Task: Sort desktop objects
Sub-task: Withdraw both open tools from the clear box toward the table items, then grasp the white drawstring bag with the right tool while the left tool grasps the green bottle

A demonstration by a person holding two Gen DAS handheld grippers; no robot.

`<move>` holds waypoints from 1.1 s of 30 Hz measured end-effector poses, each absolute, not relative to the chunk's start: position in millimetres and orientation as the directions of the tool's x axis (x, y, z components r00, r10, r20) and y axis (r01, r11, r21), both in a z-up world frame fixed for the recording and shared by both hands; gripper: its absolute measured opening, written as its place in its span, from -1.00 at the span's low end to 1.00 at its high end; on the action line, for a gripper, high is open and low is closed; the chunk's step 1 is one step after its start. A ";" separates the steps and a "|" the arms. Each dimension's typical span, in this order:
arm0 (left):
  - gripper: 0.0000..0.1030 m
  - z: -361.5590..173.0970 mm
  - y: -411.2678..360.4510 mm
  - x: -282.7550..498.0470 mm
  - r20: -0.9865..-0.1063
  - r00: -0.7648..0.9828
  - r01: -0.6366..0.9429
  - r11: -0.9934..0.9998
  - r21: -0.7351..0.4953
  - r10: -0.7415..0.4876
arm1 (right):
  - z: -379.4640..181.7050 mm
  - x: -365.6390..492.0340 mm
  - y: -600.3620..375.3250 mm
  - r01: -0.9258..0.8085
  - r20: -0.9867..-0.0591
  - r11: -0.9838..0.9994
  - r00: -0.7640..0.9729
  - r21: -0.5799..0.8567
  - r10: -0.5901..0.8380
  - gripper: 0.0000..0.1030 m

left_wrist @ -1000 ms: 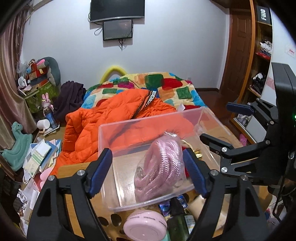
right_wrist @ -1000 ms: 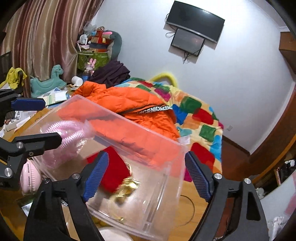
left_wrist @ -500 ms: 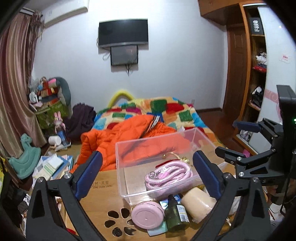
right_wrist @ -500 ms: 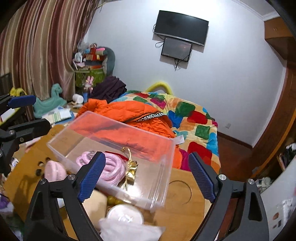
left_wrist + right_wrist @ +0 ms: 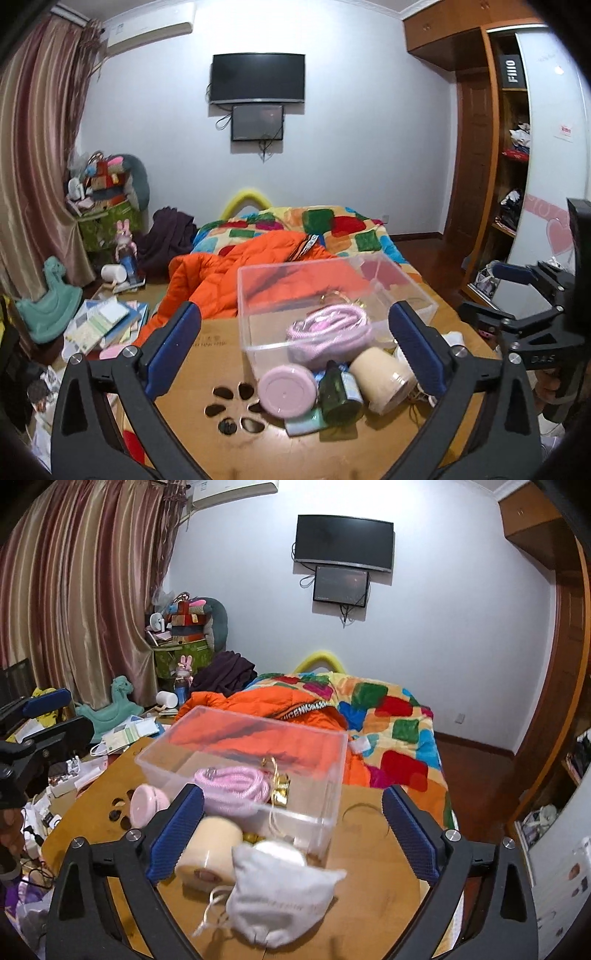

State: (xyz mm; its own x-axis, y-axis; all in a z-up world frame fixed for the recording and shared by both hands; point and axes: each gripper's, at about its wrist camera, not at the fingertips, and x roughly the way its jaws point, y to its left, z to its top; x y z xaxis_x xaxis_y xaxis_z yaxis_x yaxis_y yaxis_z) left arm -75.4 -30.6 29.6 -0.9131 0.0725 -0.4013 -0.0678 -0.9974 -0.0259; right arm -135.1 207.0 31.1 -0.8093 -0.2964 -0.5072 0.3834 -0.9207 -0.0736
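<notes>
Both grippers hang spread and empty: left gripper (image 5: 295, 347), right gripper (image 5: 291, 827). On the table (image 5: 207, 369), a pink jar (image 5: 287, 389), green bottle (image 5: 338, 393) and white pouch (image 5: 280, 890) sit near the front edge; the clear bin (image 5: 332, 306) behind holds pink rope (image 5: 328, 328).

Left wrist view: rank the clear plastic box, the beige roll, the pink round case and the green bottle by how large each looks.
1. clear plastic box, by far the largest.
2. beige roll and pink round case: these look about alike, so no ranking between them.
3. green bottle, smallest, though partly hidden between its neighbours.
</notes>
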 end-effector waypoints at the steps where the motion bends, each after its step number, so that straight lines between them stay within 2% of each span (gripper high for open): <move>1: 0.99 24.5 -32.6 -74.1 -0.408 -0.910 -0.061 -0.998 -0.032 0.069 | 26.8 -133.3 208.9 0.378 -0.513 -0.923 -0.807 -0.069 -0.292 0.88; 6: 0.99 -1.2 -39.0 -72.6 -0.464 -0.886 -0.017 -1.000 -0.013 0.021 | -0.6 -119.1 214.3 0.348 -0.536 -0.933 -0.806 -0.088 -0.251 0.88; 9: 0.99 -22.3 -38.5 -74.1 -0.526 -0.850 -0.024 -0.999 -0.043 0.043 | -16.3 -112.0 217.7 0.344 -0.554 -0.936 -0.795 -0.075 -0.247 0.88; 14: 0.99 -49.2 -32.9 -73.2 -0.580 -0.810 -0.044 -0.995 -0.084 0.085 | -37.3 -109.2 224.1 0.330 -0.587 -0.943 -0.774 -0.053 -0.238 0.88; 18: 0.99 -59.6 -25.8 -75.4 -0.598 -0.794 -0.045 -0.991 -0.122 0.110 | -54.2 -114.9 223.7 0.333 -0.633 -0.942 -0.738 -0.042 -0.233 0.88; 27: 0.99 -67.3 -1.6 -92.6 -0.616 -0.777 -0.092 -0.992 -0.086 0.125 | -73.1 -135.7 219.1 0.376 -0.684 -0.926 -0.663 0.045 -0.303 0.88; 33: 0.99 -69.5 7.1 -101.9 -0.619 -0.775 -0.097 -0.992 -0.080 0.126 | -80.1 -145.3 211.0 0.424 -0.698 -0.905 -0.639 0.032 -0.324 0.88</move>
